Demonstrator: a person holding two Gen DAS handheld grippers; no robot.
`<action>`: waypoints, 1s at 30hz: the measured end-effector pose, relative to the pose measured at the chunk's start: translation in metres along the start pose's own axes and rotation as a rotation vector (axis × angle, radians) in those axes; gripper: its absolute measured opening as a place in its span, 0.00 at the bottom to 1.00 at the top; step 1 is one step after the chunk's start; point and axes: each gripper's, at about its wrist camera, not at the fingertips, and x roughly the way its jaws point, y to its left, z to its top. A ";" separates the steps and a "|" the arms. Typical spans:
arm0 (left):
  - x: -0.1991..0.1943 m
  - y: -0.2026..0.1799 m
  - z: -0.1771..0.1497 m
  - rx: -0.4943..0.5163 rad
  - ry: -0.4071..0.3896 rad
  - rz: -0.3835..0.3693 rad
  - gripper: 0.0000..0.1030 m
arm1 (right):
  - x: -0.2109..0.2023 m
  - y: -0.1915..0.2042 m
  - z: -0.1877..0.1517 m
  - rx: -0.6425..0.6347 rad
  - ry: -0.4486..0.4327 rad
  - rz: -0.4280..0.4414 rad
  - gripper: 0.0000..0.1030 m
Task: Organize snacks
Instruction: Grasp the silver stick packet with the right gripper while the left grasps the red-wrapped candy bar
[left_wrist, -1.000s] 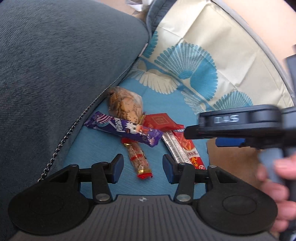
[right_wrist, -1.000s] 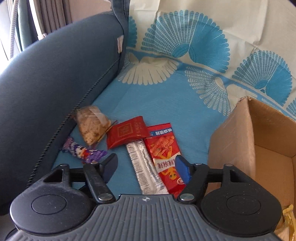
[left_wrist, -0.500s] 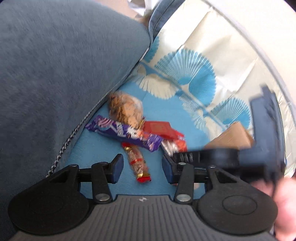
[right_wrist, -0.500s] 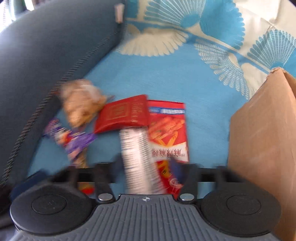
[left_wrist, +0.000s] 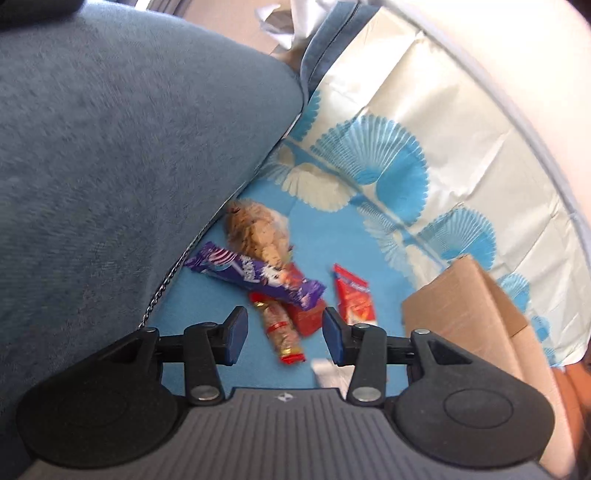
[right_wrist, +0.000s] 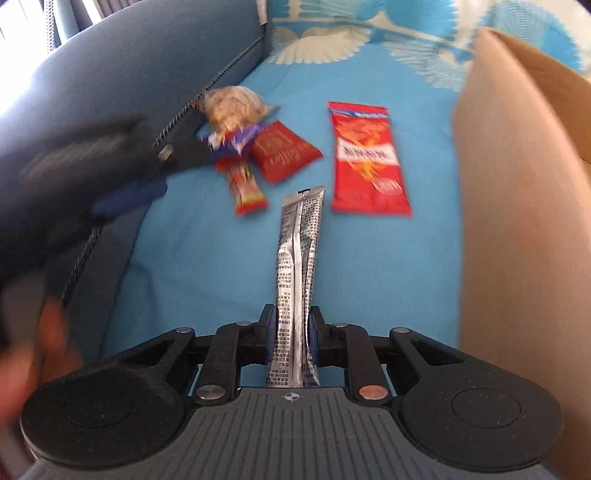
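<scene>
Right gripper (right_wrist: 292, 334) now clamped on the silver stick pack (right_wrist: 295, 266), where a second ago its jaws stood wide apart above that pack and the red chip packet (right_wrist: 365, 158). Pack held at its near end, projecting straight ahead of the fingers, pulled clear of the pile. Red chip packet lying flat ahead and slightly right; cardboard box (right_wrist: 517, 206) close on the right. Left gripper (left_wrist: 284, 334) half apart and empty, hovering as before over the nut bar (left_wrist: 282, 332), with the purple bar (left_wrist: 255, 278) and cookie bag (left_wrist: 258, 232) just beyond. Judged: first pick secured, transfer to the box on the right next; thin foil may slip or sag in transit.
</scene>
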 end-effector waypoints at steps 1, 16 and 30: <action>0.004 -0.001 0.000 0.012 0.012 0.001 0.47 | -0.007 0.001 -0.010 0.005 -0.016 -0.022 0.18; 0.063 -0.044 -0.029 0.390 0.057 0.204 0.49 | -0.026 -0.003 -0.066 -0.049 -0.116 -0.095 0.39; 0.023 -0.024 -0.019 0.226 0.277 0.134 0.23 | -0.047 -0.012 -0.086 -0.059 -0.154 -0.039 0.25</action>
